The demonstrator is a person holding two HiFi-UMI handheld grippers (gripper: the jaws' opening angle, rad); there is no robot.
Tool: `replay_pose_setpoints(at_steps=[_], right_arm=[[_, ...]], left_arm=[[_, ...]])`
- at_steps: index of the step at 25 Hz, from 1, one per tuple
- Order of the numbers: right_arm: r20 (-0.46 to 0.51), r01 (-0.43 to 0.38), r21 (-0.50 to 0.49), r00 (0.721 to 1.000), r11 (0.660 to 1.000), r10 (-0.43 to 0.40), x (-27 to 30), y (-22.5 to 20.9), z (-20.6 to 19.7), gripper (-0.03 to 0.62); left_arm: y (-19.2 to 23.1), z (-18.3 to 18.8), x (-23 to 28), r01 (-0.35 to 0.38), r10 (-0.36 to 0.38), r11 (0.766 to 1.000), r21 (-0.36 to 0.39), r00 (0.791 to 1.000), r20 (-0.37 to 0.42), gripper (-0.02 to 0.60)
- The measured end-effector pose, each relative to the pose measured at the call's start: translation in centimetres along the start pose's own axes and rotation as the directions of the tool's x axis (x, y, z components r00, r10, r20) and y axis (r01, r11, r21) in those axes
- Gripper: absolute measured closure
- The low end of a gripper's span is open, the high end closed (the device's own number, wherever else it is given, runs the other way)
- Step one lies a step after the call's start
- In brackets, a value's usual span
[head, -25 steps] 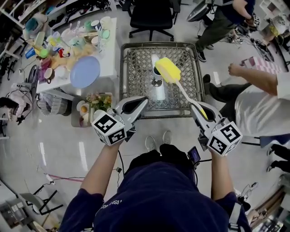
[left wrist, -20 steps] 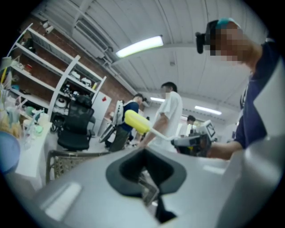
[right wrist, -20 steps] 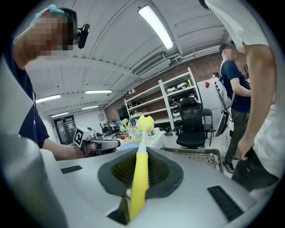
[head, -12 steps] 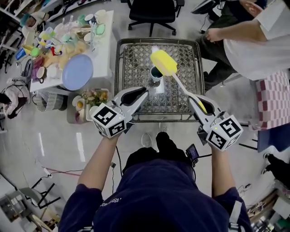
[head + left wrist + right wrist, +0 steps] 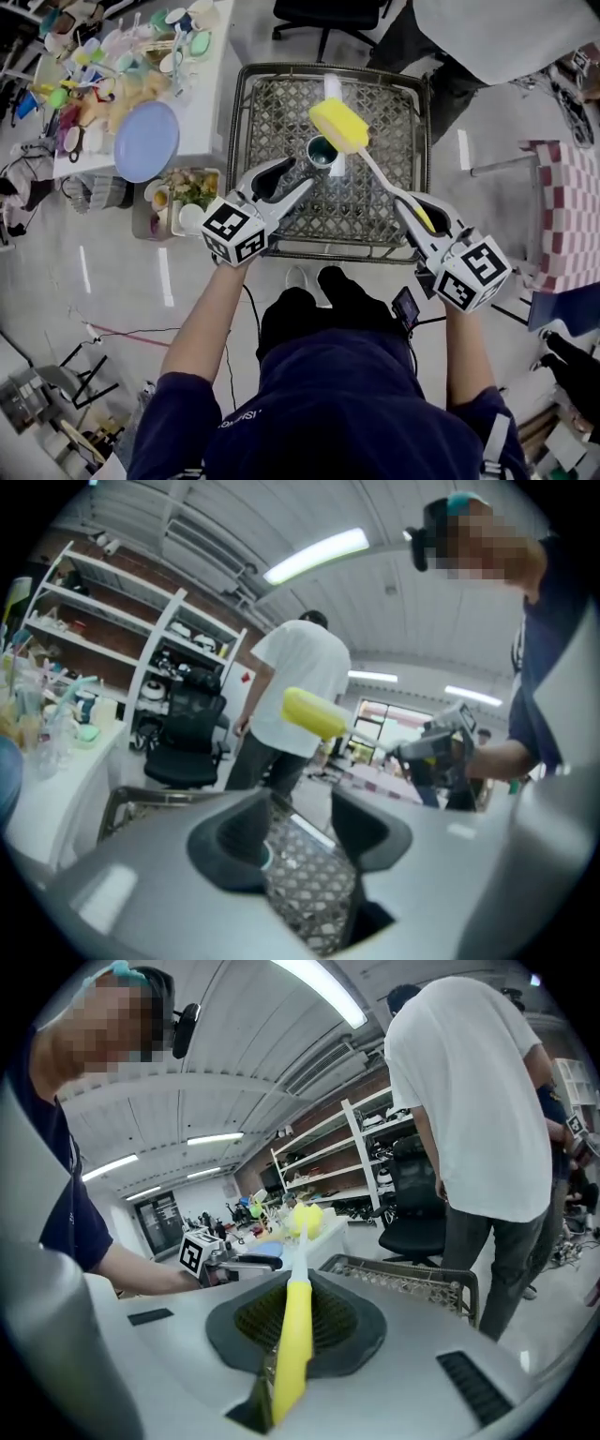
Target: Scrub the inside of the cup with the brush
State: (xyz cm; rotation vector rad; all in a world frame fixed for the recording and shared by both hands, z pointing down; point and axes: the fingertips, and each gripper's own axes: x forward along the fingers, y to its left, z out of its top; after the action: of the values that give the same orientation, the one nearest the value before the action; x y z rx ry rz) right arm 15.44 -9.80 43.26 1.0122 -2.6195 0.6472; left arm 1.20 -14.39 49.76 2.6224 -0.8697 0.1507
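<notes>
The left gripper (image 5: 293, 174) is opening its empty fingers beside the small teal-lined cup (image 5: 322, 150); the right gripper (image 5: 405, 200) is clamping its fingers on the yellow sponge-headed brush (image 5: 339, 126).

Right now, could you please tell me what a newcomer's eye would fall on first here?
The bright yellow sponge-headed brush, gripped by the right gripper, hangs by the small teal cup on the grey wire-mesh table. The left gripper is near the cup, its jaws opening with nothing between them. A round pale blue plate lies on the white table at left.
</notes>
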Motion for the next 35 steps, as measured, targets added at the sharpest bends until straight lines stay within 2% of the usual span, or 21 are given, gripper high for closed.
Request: replay_pose_setpoints(at_steps=[11, 18, 27, 35], right_arm=[[-0.083, -0.02, 0.022, 0.996, 1.0, 0.022, 2.5, -3.5, -4.4, 0.565], [-0.105, -0.009, 0.021, 0.994, 1.0, 0.011, 3.4, -4.1, -5.6, 0.565], [-0.112, 0.011, 0.03, 0.994, 0.999, -0.008, 4.3, -4.6, -7.2, 0.565], [-0.126, 0.028, 0.043, 0.992, 0.999, -0.022, 4.8, -5.5, -7.9, 0.565]], left_arm=[[3.3, -6.1, 4.6, -0.051, 0.058, 0.996, 0.07, 0.993, -0.105, 0.305], [5.7, -11.0, 7.1, -0.058, 0.074, 0.994, 0.095, 0.981, -0.178, 0.242], [7.0, -14.4, 10.5, -0.018, 0.047, 0.99, 0.138, 0.977, -0.207, 0.166], [8.1, -16.5, 13.0, 0.019, 0.021, 0.985, 0.169, 0.973, -0.231, 0.152]])
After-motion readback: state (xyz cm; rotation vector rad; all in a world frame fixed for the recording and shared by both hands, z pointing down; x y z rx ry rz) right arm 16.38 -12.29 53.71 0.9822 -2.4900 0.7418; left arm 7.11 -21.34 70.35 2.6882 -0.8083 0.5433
